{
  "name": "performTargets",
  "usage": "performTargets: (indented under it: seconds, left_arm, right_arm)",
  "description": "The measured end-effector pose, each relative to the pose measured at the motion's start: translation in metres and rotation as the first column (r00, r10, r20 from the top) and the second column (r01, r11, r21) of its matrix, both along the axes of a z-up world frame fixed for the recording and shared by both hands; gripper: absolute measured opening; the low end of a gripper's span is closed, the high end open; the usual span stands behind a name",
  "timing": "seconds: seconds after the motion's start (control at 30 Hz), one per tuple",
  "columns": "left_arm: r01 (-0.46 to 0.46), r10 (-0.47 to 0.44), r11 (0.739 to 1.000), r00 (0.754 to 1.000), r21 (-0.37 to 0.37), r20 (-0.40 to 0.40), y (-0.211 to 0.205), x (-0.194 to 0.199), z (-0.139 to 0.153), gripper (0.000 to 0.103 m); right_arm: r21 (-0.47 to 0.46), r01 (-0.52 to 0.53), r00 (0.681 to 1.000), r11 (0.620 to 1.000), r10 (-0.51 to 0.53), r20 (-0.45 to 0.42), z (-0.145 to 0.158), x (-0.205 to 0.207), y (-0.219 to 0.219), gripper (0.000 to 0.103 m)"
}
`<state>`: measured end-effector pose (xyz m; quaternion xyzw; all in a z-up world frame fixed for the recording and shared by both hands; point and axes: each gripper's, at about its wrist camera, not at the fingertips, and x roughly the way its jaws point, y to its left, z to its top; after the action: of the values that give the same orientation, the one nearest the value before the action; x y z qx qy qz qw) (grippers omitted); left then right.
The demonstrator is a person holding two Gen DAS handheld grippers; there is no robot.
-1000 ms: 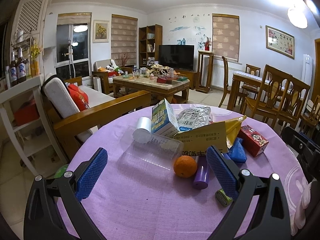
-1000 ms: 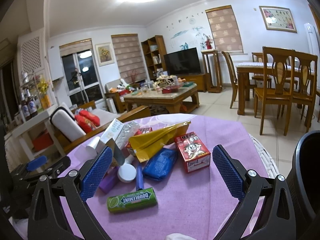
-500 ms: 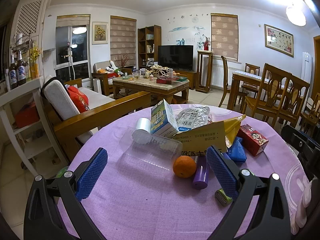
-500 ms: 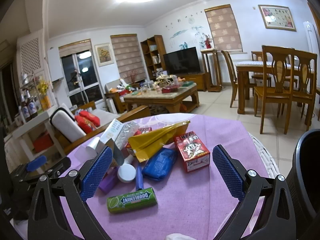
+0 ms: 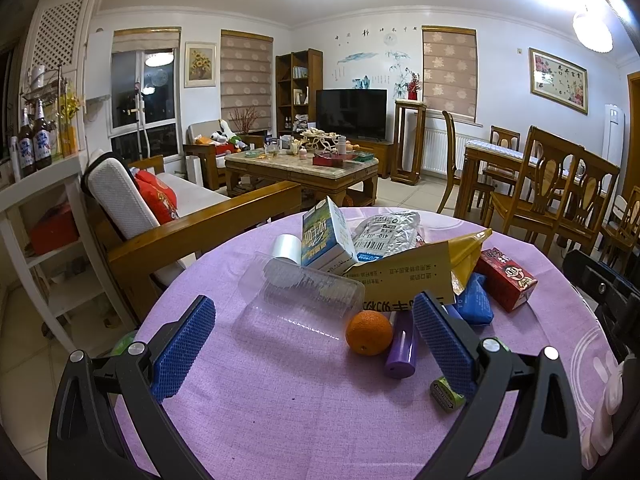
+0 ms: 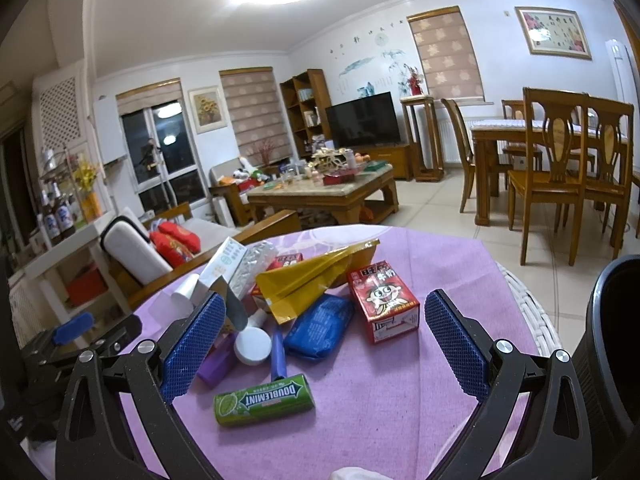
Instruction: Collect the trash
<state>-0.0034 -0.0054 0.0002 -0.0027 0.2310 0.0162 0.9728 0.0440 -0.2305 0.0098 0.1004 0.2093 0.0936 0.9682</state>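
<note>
A pile of trash lies on the round table with a purple cloth (image 5: 280, 400): a clear plastic container (image 5: 304, 292), a blue-green milk carton (image 5: 326, 240), a silver foil bag (image 5: 386, 232), a brown envelope (image 5: 404, 280), a yellow bag (image 6: 316, 280), a red milk box (image 6: 382, 300), a blue packet (image 6: 320, 326), a green Doublemint gum pack (image 6: 264, 400), a purple tube (image 5: 402, 348) and a white cap (image 6: 253, 346). An orange (image 5: 369, 333) lies beside the container. My left gripper (image 5: 316, 344) is open and empty above the table before the container. My right gripper (image 6: 324, 348) is open and empty above the gum pack.
A black bin (image 6: 612, 344) stands at the table's right edge, next to a white wicker rim (image 6: 532, 312). A wooden sofa (image 5: 180, 224) stands behind the table on the left, a white shelf (image 5: 36, 208) further left. Dining chairs (image 6: 560, 172) stand at the right.
Both views have shifted very slightly; the left gripper has drifted a little. Both grippers stay open and nothing on the table has moved.
</note>
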Motion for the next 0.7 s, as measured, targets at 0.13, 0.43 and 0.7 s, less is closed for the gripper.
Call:
performTargets:
  seconds: [0.13,0.43,0.7]
  left_arm:
    - [0.000,0.000,1.000,1.000,0.001,0.000,0.0001,0.0001,0.0000,0.098]
    - [0.000,0.000,1.000,1.000,0.000,0.000,0.0001,0.0001,0.0001,0.098]
    - [0.055,-0.057,0.996,0.998,-0.064,-0.022,0.0066,0.0036,-0.0003,0.098]
  right_arm:
    - [0.001,0.000,1.000,1.000,0.000,-0.001,-0.0002,0.0002,-0.0006,0.099]
    - [0.005,0.000,1.000,1.000,0.000,-0.002,-0.0007,0.0007,-0.0008,0.099]
    - [0.035,-0.018,0.999,0.999,0.020,-0.034,-0.0022,-0.0003,-0.0030,0.099]
